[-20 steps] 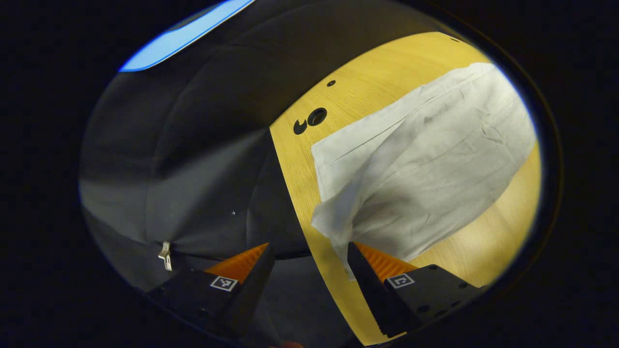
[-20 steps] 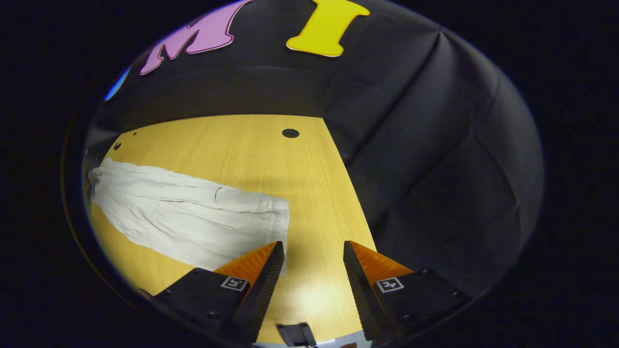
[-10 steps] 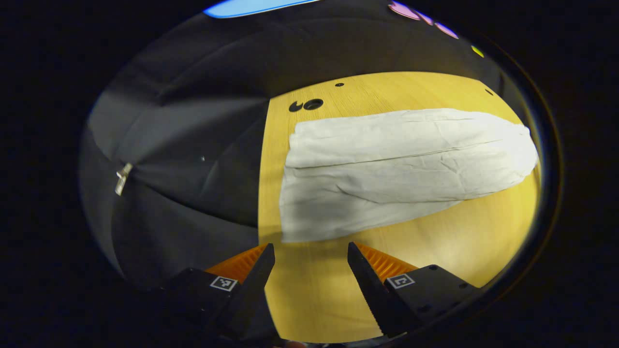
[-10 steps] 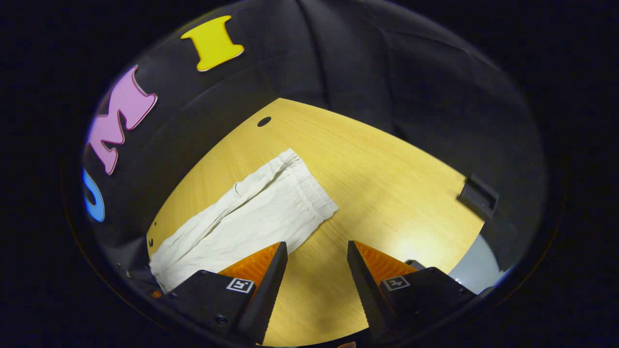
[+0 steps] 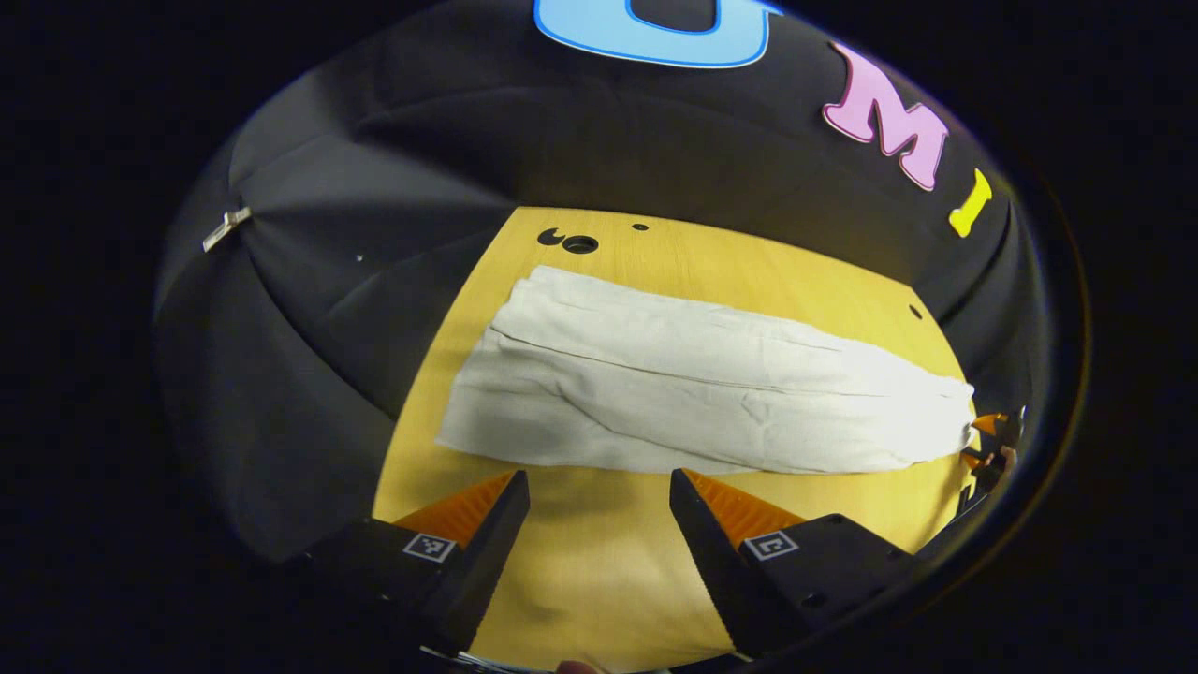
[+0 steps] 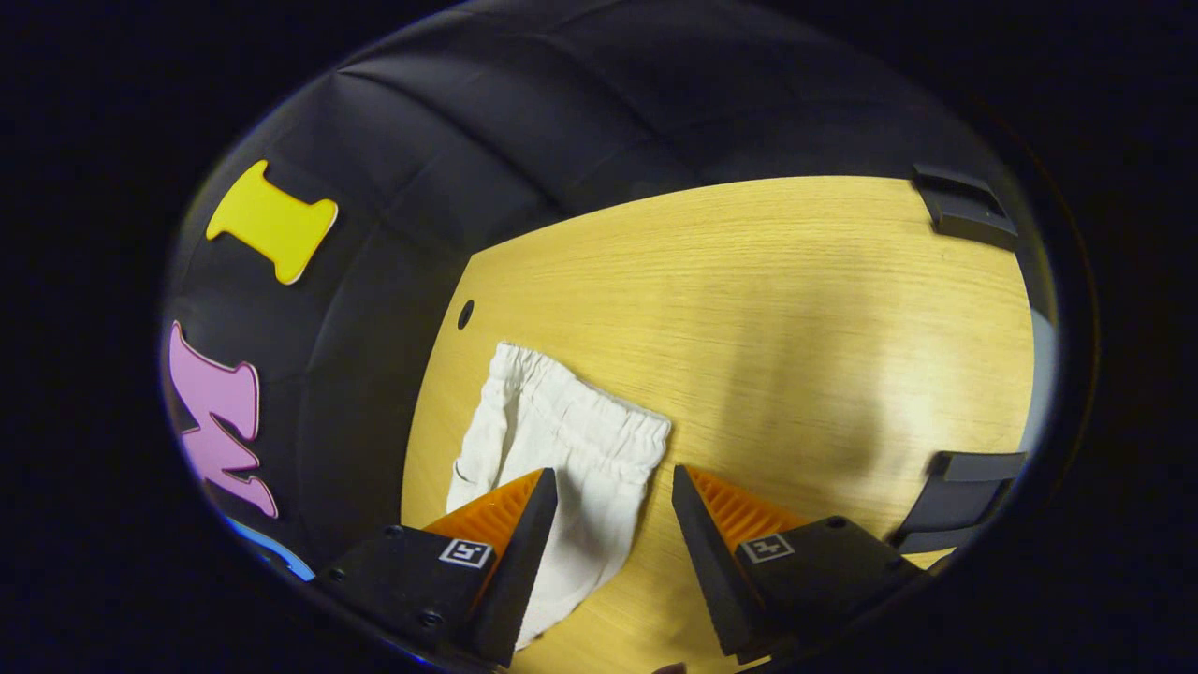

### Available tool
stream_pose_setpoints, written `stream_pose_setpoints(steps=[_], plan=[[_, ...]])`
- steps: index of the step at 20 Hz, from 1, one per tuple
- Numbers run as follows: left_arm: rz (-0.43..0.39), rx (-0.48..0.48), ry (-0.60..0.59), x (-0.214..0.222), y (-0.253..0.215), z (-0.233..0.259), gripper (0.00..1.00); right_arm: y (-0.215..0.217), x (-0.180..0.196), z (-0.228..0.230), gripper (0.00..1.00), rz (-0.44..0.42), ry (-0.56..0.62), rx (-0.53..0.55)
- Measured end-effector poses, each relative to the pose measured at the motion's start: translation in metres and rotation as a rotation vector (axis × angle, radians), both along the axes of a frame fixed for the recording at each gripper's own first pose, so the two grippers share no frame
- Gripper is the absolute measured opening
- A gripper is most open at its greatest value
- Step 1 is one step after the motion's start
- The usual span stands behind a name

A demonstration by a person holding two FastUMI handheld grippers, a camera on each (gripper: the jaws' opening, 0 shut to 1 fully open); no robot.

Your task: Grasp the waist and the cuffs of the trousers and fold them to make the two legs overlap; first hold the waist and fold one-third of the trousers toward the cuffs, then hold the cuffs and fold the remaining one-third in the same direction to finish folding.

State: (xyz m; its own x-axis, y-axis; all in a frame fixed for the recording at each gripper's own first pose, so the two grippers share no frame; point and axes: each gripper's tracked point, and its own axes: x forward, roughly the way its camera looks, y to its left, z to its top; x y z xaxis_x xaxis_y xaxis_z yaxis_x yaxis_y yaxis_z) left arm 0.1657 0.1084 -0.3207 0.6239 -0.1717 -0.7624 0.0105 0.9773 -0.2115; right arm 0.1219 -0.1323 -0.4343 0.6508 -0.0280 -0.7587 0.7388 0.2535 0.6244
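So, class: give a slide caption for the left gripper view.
Open left hand-held gripper hovers over white trousers lying flat on the wooden table.

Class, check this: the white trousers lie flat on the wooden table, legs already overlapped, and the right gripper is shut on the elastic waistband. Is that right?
Not quite. The right gripper is open, its two fingers spread above the waistband and gripping nothing, as the right gripper view shows. The rest holds: the white trousers lie flat on the wooden table, legs overlapped.

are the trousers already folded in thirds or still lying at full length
At full length: the trousers lie flat on the table, legs overlapped, waist and cuffs at opposite ends.
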Motion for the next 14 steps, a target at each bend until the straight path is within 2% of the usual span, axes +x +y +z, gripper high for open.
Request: stream_pose_setpoints(steps=[2,5,7,9,10,11,13,14], plan=[[0.037,-0.050,0.016,-0.004,-0.007,-0.007,0.96,0.000,0.011,-0.002,0.80,-0.058,0.015,0.034],[0.076,-0.081,0.023,-0.004,-0.010,-0.009,0.95,0.002,0.022,-0.015,0.80,-0.084,0.047,0.073],[0.084,-0.091,0.027,-0.005,-0.013,-0.011,0.96,0.000,0.021,-0.024,0.74,-0.102,0.061,0.084],[0.082,-0.095,0.025,-0.003,-0.016,-0.014,0.96,0.002,0.015,-0.026,0.56,-0.121,0.062,0.091],[0.083,-0.100,0.025,-0.001,-0.019,-0.016,0.95,0.002,0.010,-0.029,0.44,-0.130,0.061,0.090],[0.090,-0.115,0.029,-0.002,-0.022,-0.018,0.95,0.000,0.012,-0.030,0.27,-0.147,0.055,0.095],[0.120,-0.202,0.037,-0.005,-0.035,-0.018,0.95,0.002,0.015,-0.031,0.14,-0.143,0.041,0.113],[0.143,-0.266,0.049,-0.009,-0.044,-0.019,0.95,0.001,0.015,-0.031,0.14,-0.137,0.037,0.114]])
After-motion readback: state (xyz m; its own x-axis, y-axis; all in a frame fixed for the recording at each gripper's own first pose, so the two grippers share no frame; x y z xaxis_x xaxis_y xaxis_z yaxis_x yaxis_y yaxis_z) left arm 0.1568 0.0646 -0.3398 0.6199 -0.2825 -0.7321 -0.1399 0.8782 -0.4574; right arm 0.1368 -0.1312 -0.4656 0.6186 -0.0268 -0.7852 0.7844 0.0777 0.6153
